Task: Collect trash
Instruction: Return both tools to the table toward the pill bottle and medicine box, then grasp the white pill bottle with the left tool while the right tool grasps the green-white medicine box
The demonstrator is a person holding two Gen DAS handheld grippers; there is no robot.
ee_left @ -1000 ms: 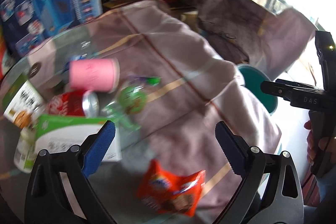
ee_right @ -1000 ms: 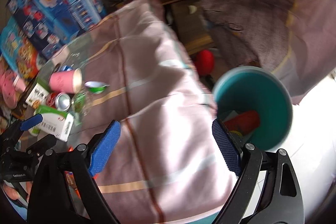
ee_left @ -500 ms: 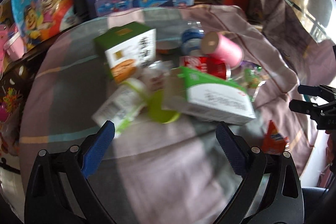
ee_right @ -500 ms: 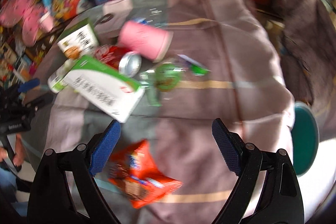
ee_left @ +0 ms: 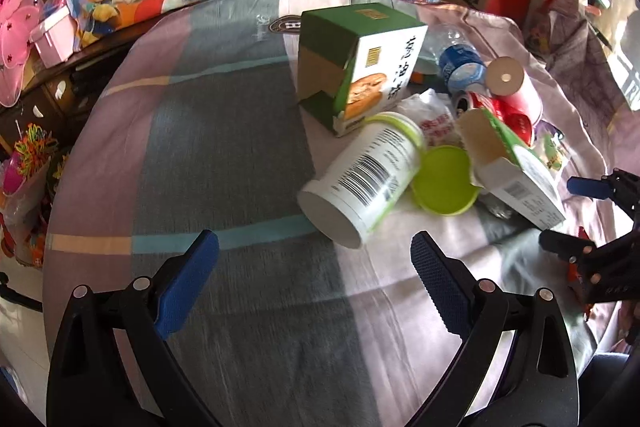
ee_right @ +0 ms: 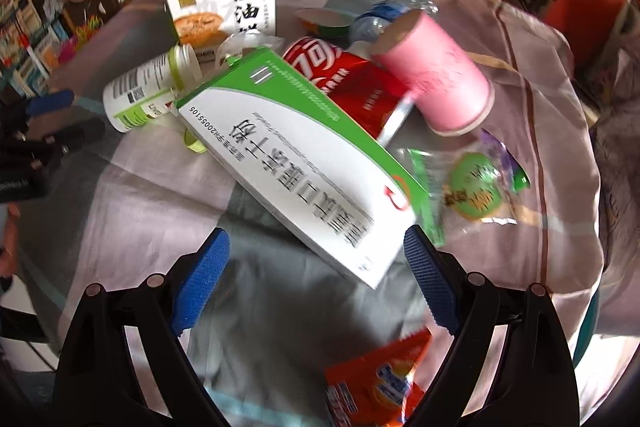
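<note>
Both tools, left (ee_left: 314, 255) and right (ee_right: 316, 255), gape empty beside the medicine box (ee_right: 296, 167); the desk's (ee_left: 224, 147) litter remains uncollected.

Bottle (ee_left: 362, 177) lies before the carton (ee_left: 360, 63).

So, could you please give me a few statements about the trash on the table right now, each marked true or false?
1. The white bottle lies on its side. True.
2. Its green lid is screwed on. False: it lies loose beside the bottle.
3. The right claw grips the pink cup. False: it is open and empty.
4. The left claw is open. True.
5. The red can stands upright. False: it lies down.
</note>
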